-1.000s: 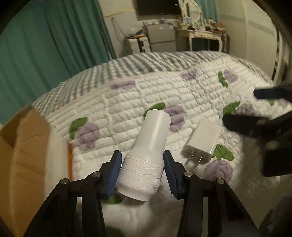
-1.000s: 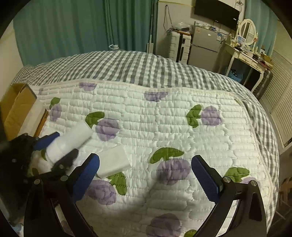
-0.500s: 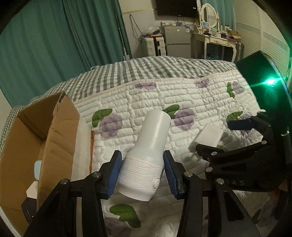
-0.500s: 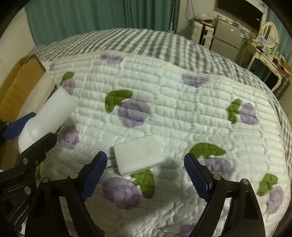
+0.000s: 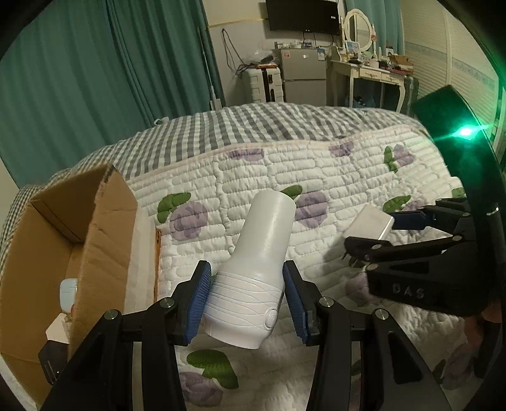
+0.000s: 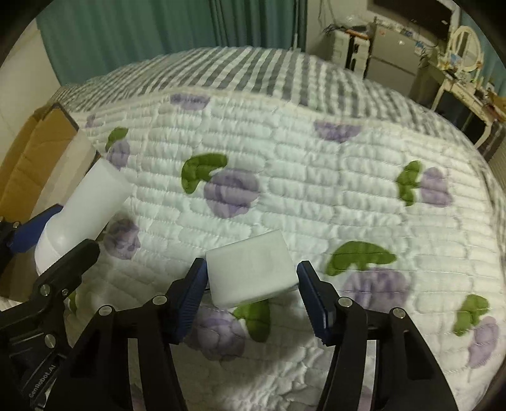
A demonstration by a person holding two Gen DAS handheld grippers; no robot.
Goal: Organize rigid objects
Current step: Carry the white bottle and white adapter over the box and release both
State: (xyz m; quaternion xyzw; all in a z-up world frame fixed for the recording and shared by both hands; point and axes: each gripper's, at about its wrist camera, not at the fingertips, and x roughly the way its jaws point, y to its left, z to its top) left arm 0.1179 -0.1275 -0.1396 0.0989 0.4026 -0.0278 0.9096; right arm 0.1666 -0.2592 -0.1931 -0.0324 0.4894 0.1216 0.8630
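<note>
Charger [image 6: 251,267] beside the box [image 5: 79,240]: my right gripper [image 6: 249,295] has been closing round it, not yet pinching; left gripper [image 5: 246,298] clamps the flashlight [image 5: 253,268], so next I squeeze.

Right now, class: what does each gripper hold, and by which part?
The left gripper clamps the white flashlight by its wide ribbed head. The right gripper, jaws just closing, straddles the white charger on the quilt without pressing it.

Teal curtains [image 5: 95,79], small grey fridge [image 5: 303,79], white dressing table [image 5: 373,71], wall-mounted television [image 5: 302,15].
</note>
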